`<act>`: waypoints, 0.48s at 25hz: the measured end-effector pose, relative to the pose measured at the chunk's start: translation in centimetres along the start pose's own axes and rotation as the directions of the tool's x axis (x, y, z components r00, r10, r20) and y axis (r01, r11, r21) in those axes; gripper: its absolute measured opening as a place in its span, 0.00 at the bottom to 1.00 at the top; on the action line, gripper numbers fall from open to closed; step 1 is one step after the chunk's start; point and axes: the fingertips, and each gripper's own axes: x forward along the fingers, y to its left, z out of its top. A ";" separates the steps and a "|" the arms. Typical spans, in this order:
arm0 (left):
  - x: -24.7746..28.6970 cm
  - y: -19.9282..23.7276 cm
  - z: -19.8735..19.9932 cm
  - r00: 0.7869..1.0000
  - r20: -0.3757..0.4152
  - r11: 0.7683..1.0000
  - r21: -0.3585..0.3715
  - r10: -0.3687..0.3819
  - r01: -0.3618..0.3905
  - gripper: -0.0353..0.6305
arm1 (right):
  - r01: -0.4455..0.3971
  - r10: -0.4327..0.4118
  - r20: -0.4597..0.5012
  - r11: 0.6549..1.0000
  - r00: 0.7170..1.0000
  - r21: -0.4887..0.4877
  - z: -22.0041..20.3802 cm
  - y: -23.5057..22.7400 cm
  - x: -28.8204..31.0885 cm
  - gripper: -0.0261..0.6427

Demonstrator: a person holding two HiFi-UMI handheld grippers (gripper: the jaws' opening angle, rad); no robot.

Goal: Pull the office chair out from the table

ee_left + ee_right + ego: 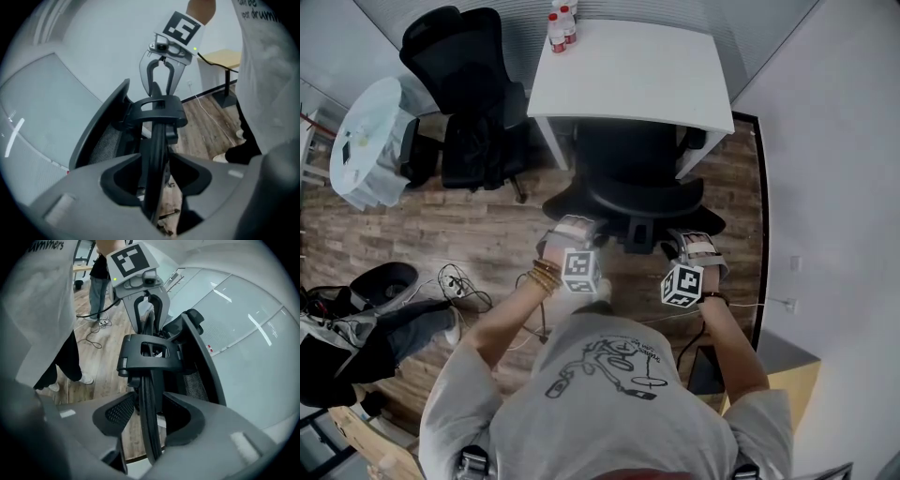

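A black office chair is tucked under the white table, its backrest toward me. My left gripper is at the backrest's top edge on the left and my right gripper at the same edge on the right. In the left gripper view the thin black backrest rim runs between the wide jaws of the left gripper, with a gap on each side. The right gripper view shows the same rim inside the right gripper, pads off it. Both grippers are open.
A second black chair stands left of the table. Bottles sit at the table's far left corner. A pale round table is at the left. Cables lie on the wood floor. A yellow-topped desk stands at the right.
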 end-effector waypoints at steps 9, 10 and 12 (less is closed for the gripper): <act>2.0 -0.1 -1.2 0.998 -0.058 0.995 0.093 -0.023 0.029 0.34 | -0.041 0.035 -0.075 0.996 0.997 -0.081 -1.8 0.6 3.3 0.34; 2.2 -0.3 -1.2 0.998 -0.060 0.994 0.102 -0.033 0.039 0.32 | -0.047 0.041 -0.077 0.996 0.996 -0.081 -2.0 0.7 3.5 0.32; 2.3 -0.8 -1.2 0.997 -0.057 0.992 0.113 -0.045 0.051 0.23 | -0.060 0.054 -0.077 0.995 0.996 -0.078 -2.2 0.7 3.7 0.24</act>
